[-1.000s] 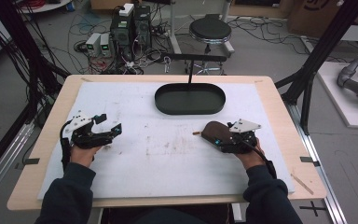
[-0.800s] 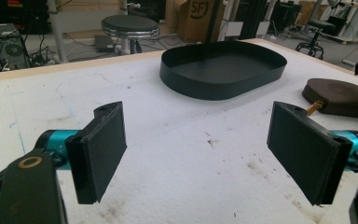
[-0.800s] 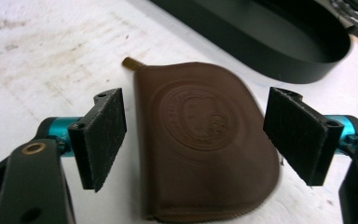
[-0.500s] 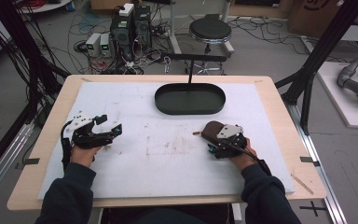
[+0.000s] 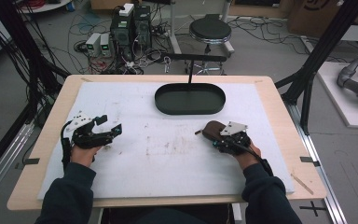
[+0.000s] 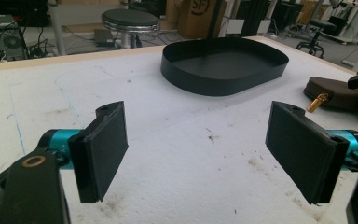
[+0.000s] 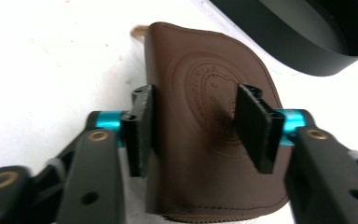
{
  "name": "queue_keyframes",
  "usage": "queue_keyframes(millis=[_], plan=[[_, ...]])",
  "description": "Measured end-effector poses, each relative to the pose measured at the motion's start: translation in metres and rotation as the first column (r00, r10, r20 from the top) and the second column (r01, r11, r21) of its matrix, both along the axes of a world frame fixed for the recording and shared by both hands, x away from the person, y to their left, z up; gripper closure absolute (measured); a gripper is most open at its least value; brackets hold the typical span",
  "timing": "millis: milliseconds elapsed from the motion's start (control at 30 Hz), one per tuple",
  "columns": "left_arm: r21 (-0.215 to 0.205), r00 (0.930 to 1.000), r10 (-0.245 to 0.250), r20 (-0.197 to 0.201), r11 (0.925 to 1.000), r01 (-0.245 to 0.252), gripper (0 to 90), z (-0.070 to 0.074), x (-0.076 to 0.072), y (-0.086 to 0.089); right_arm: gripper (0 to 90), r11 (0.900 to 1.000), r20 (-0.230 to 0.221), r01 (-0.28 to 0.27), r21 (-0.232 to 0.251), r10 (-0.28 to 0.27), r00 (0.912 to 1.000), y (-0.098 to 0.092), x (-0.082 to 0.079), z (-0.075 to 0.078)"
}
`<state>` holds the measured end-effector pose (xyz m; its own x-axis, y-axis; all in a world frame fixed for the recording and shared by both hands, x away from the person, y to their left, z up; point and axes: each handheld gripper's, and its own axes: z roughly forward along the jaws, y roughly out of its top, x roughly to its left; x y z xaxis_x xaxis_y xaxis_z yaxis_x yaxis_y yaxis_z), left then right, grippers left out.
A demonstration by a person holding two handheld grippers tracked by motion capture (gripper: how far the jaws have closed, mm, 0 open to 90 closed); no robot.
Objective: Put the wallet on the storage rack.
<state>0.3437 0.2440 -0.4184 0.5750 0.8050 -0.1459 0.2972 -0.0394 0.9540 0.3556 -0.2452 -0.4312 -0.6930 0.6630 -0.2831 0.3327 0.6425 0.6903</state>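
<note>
Leather pouch [image 7: 209,140], brown and embossed with a round stamp, lies flat on the white worktop [image 5: 168,158] at your right, a little short of the black oval tray [image 5: 190,99], with its small brass pull [image 6: 318,102] poking out toward the middle. Your right tongs [image 7: 198,122] have just been closing around it: one pad sits against the pouch's edge and the other stands on its embossed face, so the pads look to be meeting the leather, though you cannot tell yet whether the grip is firm. That uneven bite is the main risk, as I judge it; a pad resting on top instead of on the far edge could pinch only a fold of soft leather, and the pouch may slide or swing loose once you lift. Pressing down too hard could also drag it across the worktop rather than pick it up. If the tray is where it goes, watch the tray's upright wall, since a low carry could catch the pouch on the rim. Your left tongs [image 6: 200,149] stand wide with nothing between them, resting well apart at the left side.
</note>
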Motion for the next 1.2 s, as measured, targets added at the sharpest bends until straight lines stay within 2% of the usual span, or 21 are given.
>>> queue_keyframes(millis=[100, 233, 333, 367, 600, 767, 800, 900, 933, 967, 1033, 1100, 1133, 1167, 1200], plan=[[0.000, 1.0000, 0.000, -0.001, 1.0000, 0.000, 21.1, 0.000, 0.000, 0.000, 59.7, 1.000, -0.005, 0.000, 0.006, 0.000, 1.0000, -0.001, -0.001, 0.003], [0.001, 1.0000, -0.002, -0.005, 1.0000, 0.002, 21.5, 0.000, 0.000, 0.000, 67.3, 0.999, -0.023, 0.007, 0.053, -0.006, 0.9997, -0.005, -0.002, 0.010], [0.006, 1.0000, -0.006, -0.002, 1.0000, 0.006, 22.6, 0.000, 0.000, 0.000, 71.1, 0.998, -0.016, 0.006, 0.070, -0.005, 0.9999, -0.008, -0.003, 0.015], [0.012, 1.0000, -0.010, -0.001, 0.9999, 0.010, 22.8, 0.001, -0.001, 0.000, 73.2, 0.994, -0.019, 0.008, 0.110, -0.006, 0.9998, -0.012, -0.004, 0.020], [0.018, 0.9997, -0.013, 0.020, 0.9998, 0.012, 23.6, 0.002, -0.002, 0.000, 77.5, 0.985, -0.029, 0.005, 0.171, 0.000, 0.9996, -0.015, -0.008, 0.030], [0.025, 0.9997, -0.011, 0.021, 0.9996, 0.011, 23.8, 0.002, -0.002, 0.001, 78.6, 0.969, -0.062, -0.003, 0.248, 0.019, 0.9979, -0.015, -0.012, 0.039], [0.025, 0.9997, -0.012, 0.021, 0.9996, 0.012, 23.8, 0.003, -0.002, 0.001, 78.6, 0.969, -0.062, -0.003, 0.248, 0.019, 0.9979, -0.015, -0.012, 0.039], [0.024, 0.9996, -0.014, 0.023, 0.9996, 0.013, 23.9, 0.003, -0.003, 0.001, 78.8, 0.945, -0.123, 0.006, 0.326, 0.036, 0.9917, -0.019, -0.012, 0.044], [0.025, 0.9996, -0.015, 0.022, 0.9996, 0.014, 23.9, 0.003, -0.003, 0.001, 78.8, 0.945, -0.123, 0.006, 0.326, 0.036, 0.9917, -0.019, -0.012, 0.044], [0.024, 0.9996, -0.015, 0.024, 0.9996, 0.015, 23.9, 0.003, -0.003, 0.001, 78.8, 0.932, -0.146, 0.045, 0.359, 0.008, 0.9893, -0.023, -0.011, 0.043], [0.025, 0.9995, -0.019, 0.026, 0.9995, 0.018, 23.8, 0.003, -0.003, 0.001, 78.6, 0.933, -0.150, 0.088, 0.349, -0.037, 0.9880, -0.028, -0.008, 0.041], [0.026, 0.9995, -0.019, 0.023, 0.9995, 0.018, 23.9, 0.003, -0.003, 0.000, 78.3, 0.928, -0.153, 0.142, 0.346, -0.093, 0.9839, -0.034, -0.005, 0.037], [0.029, 0.9996, -0.018, 0.023, 0.9994, 0.018, 23.9, 0.003, -0.003, 0.000, 78.3, 0.928, -0.153, 0.142, 0.346, -0.093, 0.9839, -0.034, -0.005, 0.037], [0.032, 0.9996, -0.020, 0.021, 0.9993, 0.020, 23.9, 0.003, -0.003, 0.000, 78.1, 0.916, -0.156, 0.152, 0.371, -0.100, 0.9827, -0.038, -0.003, 0.037], [0.033, 0.9996, -0.020, 0.021, 0.9993, 0.019, 23.9, 0.003, -0.003, 0.000, 77.8, 0.914, -0.135, 0.187, 0.360, -0.147, 0.9799, -0.043, -0.001, 0.037]])
